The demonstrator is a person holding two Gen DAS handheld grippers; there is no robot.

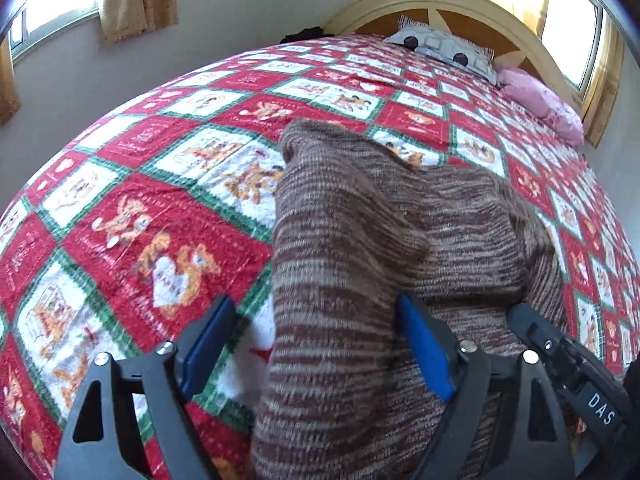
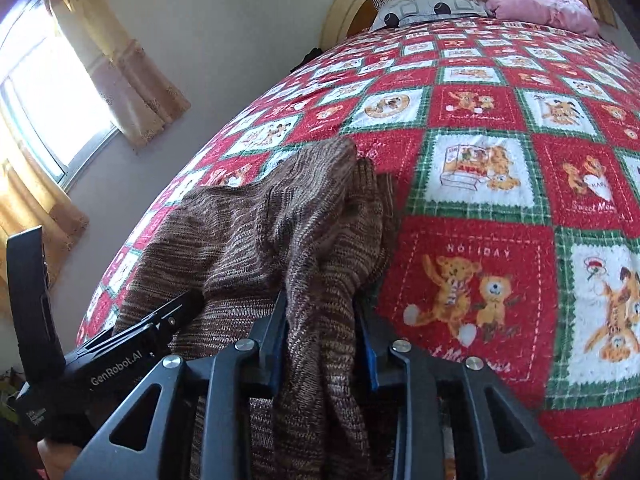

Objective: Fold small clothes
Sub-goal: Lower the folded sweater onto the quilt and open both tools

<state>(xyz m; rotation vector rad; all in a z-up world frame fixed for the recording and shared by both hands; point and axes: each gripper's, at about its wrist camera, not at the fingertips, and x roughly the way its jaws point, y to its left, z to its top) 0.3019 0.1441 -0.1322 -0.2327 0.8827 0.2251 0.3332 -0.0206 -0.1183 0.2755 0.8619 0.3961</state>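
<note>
Brown knit sweater (image 1: 380,240) lying on the bear-print quilt (image 1: 140,220), a gripper at each side of it.

The left gripper (image 1: 316,344) stands with its jaws spread wide; a fold of the sweater runs up between them, close against the right-hand blue pad, clear of the left-hand one, so nothing is pinched. Further right, the right gripper (image 2: 322,344) has its jaws drawn narrow around a hanging band of the same knit, both blue pads against the cloth, the rest heaped ahead of the jaws.
</note>
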